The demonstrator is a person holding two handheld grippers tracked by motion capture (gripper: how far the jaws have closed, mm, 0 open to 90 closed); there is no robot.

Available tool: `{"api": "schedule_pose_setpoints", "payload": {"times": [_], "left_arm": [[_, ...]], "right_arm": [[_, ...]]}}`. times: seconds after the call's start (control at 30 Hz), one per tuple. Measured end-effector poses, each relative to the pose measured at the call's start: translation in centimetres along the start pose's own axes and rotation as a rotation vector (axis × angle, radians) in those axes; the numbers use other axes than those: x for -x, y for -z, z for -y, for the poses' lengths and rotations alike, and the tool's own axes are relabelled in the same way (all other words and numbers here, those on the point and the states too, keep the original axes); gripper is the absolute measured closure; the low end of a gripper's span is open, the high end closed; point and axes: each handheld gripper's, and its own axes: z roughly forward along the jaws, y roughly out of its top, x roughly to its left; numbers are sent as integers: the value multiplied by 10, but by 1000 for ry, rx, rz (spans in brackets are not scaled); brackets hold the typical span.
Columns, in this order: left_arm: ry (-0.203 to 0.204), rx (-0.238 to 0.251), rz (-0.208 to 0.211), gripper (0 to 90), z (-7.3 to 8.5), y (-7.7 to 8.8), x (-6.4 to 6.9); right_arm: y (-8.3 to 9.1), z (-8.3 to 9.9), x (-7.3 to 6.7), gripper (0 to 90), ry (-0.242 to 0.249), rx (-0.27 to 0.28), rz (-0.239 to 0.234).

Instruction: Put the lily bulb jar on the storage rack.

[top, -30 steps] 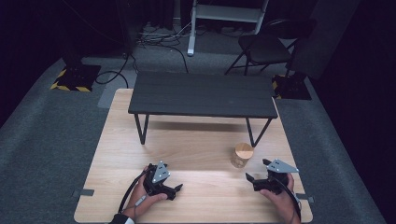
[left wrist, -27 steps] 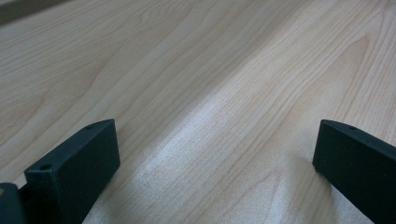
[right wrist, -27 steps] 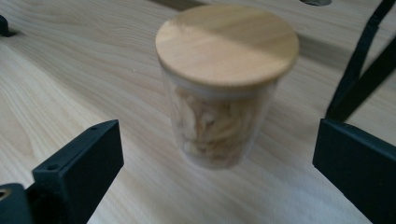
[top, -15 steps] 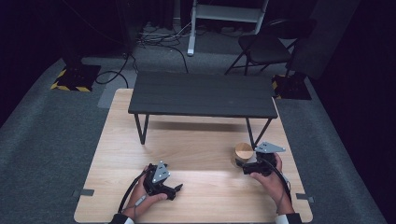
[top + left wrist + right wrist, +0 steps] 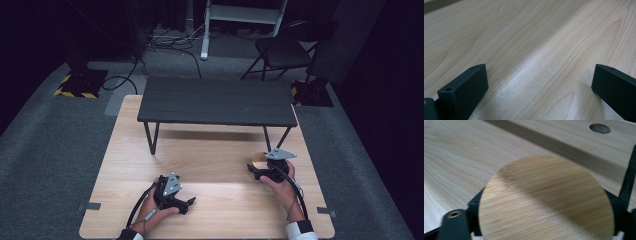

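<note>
Comparing this moment with the two earlier pictures, we saw that the right tool (image 5: 256,170) had travelled forward and inward from the near right part of the surface (image 5: 215,155) to the round wooden disc (image 5: 259,160), while the left tool (image 5: 186,202) had not shifted at all. We took that to mean the reach was over and the grasp was the step in hand, with lifting or carrying the disc yet to begin.

From above, the disc lay near the right side of the surface, just in front of the right legs of the low black bench (image 5: 217,100), and the right tool was right up against it, its grey plate hanging over the disc's near edge. In the right gripper view the disc (image 5: 546,200) sat between the two black jaws, one at its lower left edge and the other at its right edge. Both jaws looked to be touching its rim, so we judged the tool closed around it, though we could not tell how firm the grip was, nor whether the disc was flat on the wood or already tipped up.

The left tool (image 5: 536,100) rested low on the near left part of the surface (image 5: 524,37). Its jaws stood wide apart with nothing but bare wood between them, holding nothing, well apart from the disc.
</note>
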Motion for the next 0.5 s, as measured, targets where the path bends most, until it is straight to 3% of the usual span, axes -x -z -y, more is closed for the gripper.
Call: {"api": "schedule_pose_setpoints", "payload": {"times": [0.33, 0.5], "left_arm": [[-1, 1, 1, 6, 0, 0, 0], [-1, 1, 1, 6, 0, 0, 0]], "right_arm": [[-2, -4, -3, 249, 9, -10, 0], [15, -17, -8, 250, 18, -11, -20]]}}
